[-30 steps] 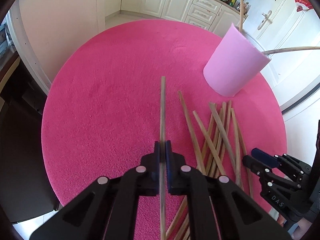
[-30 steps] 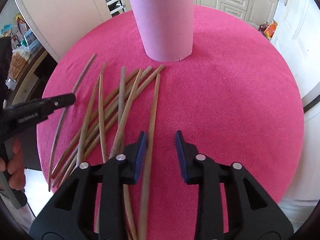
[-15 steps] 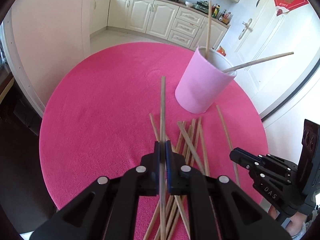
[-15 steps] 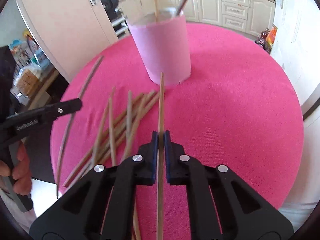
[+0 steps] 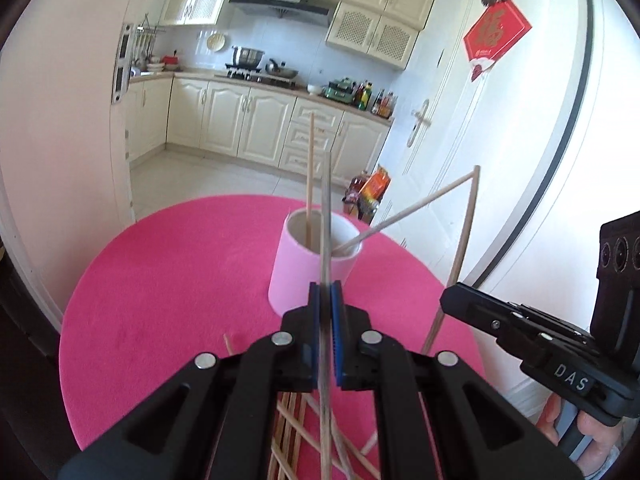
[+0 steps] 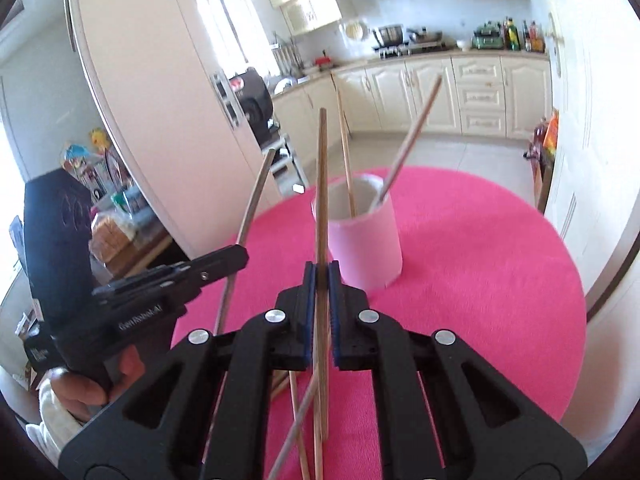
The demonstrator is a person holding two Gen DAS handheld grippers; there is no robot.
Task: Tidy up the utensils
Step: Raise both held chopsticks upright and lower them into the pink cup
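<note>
My left gripper is shut on a wooden chopstick held upright in front of the pink cup. The cup stands on the round pink table and holds two chopsticks. My right gripper is shut on another chopstick, raised and tilted toward the cup. Each gripper shows in the other's view: the right one with its stick, the left one with its stick. Loose chopsticks lie on the table below the grippers.
The table edge curves close on the right near a white door. Kitchen cabinets stand beyond the floor. A white wall panel rises at the left.
Both grippers have lifted and tilted up with their chopsticks, so the sticks stand more upright near the cup. The right gripper closed on its chopstick a second ago.
</note>
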